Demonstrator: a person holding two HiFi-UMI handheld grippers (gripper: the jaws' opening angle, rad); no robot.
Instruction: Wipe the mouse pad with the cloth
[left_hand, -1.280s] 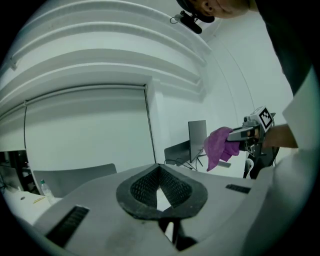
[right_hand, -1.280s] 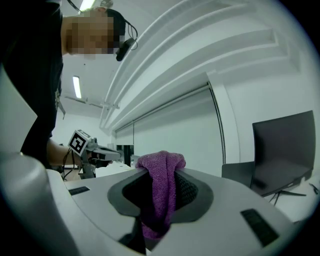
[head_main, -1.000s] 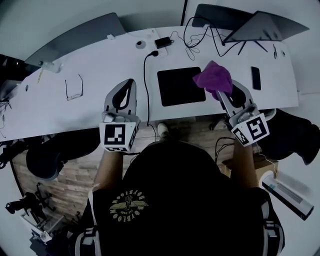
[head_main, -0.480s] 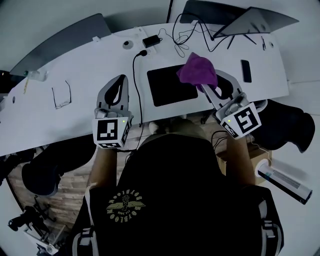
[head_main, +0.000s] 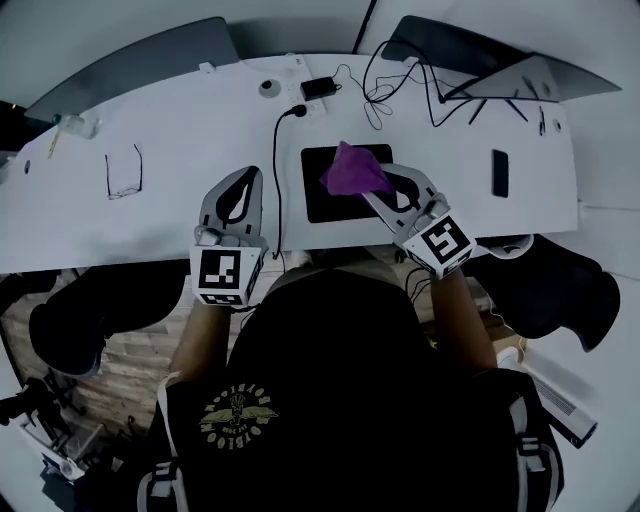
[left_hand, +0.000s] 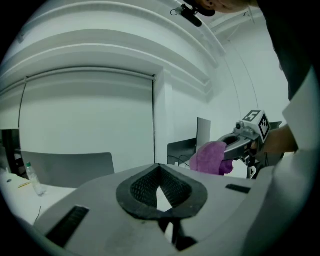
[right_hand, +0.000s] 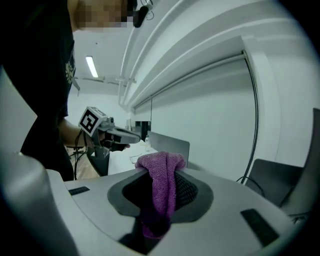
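1. The right gripper (head_main: 372, 188) has its jaws clamped on a crumpled purple terry cloth (head_main: 350, 170), which bunches out past the tips.
2. The cloth hangs over the black rectangular mouse pad (head_main: 322, 200) lying on the long white desk (head_main: 150, 215). I cannot tell whether cloth and pad touch.
3. The left gripper (head_main: 247, 180) is held over the desk just left of the pad, with its jaws together and nothing between them.
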